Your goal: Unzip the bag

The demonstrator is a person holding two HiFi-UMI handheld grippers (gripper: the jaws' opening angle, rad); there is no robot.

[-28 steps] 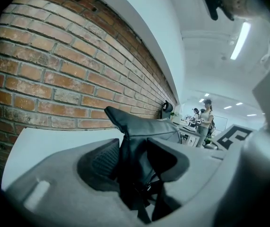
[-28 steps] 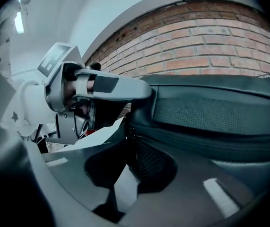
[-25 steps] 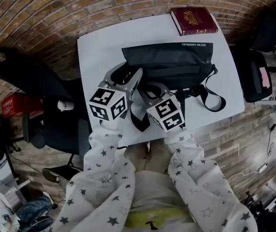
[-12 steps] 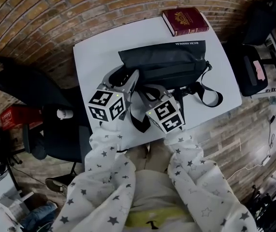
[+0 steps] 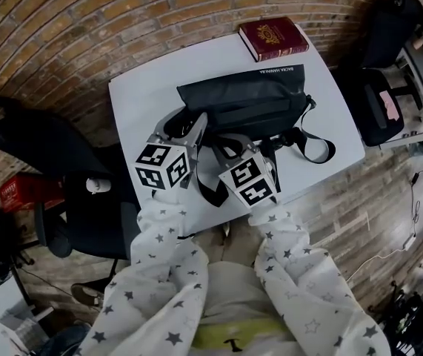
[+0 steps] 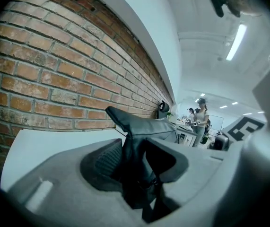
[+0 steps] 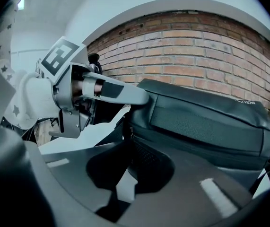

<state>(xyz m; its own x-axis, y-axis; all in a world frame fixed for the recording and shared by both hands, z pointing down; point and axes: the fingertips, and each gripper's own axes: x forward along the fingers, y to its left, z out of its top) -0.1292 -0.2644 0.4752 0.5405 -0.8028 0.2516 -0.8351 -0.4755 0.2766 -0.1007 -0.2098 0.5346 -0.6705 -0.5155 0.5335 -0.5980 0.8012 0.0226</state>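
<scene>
Jaws of left gripper [image 6: 135, 162] just closing, clamped on bag [image 5: 248, 99] end; right gripper [image 7: 129, 148] likewise on zipper [image 7: 139, 137]; apparently still zipped; whole pull remaining.

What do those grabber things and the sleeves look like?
The left hand-held gripper and right hand-held gripper are grey, with two long jaws and dark ribbed pads. Each carries a white cube printed with black square markers. The sleeves are white with little dark stars.

Matt cloth bag [image 5: 244, 104] — smooth table [image 5: 141, 101], rough brick wall [image 5: 85, 24]
</scene>
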